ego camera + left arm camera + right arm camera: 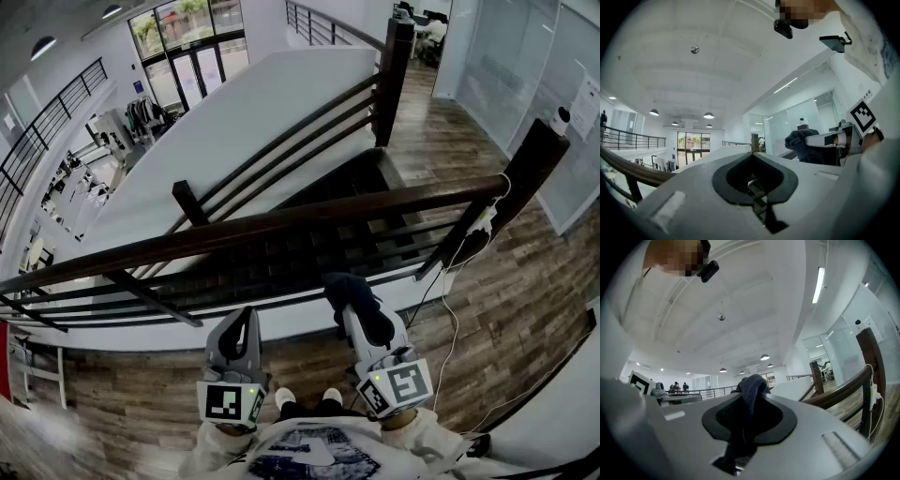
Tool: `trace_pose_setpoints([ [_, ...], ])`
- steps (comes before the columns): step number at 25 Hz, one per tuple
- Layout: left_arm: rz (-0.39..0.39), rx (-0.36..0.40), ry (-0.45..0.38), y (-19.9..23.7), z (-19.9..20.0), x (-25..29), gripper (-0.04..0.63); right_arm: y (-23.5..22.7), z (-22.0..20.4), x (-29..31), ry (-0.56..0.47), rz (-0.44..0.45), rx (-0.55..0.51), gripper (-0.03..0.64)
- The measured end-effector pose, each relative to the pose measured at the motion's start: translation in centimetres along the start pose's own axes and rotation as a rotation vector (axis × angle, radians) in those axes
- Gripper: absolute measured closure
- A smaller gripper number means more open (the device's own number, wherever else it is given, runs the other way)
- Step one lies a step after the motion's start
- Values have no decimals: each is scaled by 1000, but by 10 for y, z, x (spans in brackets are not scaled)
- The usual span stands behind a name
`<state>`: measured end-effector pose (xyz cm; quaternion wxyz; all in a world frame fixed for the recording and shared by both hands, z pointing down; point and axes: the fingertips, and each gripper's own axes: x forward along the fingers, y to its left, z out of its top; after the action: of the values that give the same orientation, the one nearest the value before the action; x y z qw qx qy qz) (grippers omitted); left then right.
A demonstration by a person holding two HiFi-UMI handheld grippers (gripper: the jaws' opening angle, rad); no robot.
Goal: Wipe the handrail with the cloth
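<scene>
The right claw (349,302) grips the dark cloth (751,386) near the handrail (281,223). The left claw (246,317) is closed and empty.

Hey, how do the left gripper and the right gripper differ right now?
The right gripper is shut on a dark cloth; the left gripper is shut on nothing. The right gripper's tip sits nearer the handrail than the left gripper's. Neither touches the handrail.

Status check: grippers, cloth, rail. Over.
Left gripper shut, empty. Right gripper shut on dark cloth. Cloth short of handrail, not on its top bar. Nothing between them.
</scene>
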<state>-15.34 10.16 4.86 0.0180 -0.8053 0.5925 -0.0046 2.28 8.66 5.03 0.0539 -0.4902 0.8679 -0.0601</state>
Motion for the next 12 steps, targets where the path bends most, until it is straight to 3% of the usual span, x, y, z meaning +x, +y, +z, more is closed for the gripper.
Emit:
trace_pose_setpoints([
  [12, 37, 4, 3, 7, 0, 5, 595, 1, -2, 13, 9, 44, 6, 548],
])
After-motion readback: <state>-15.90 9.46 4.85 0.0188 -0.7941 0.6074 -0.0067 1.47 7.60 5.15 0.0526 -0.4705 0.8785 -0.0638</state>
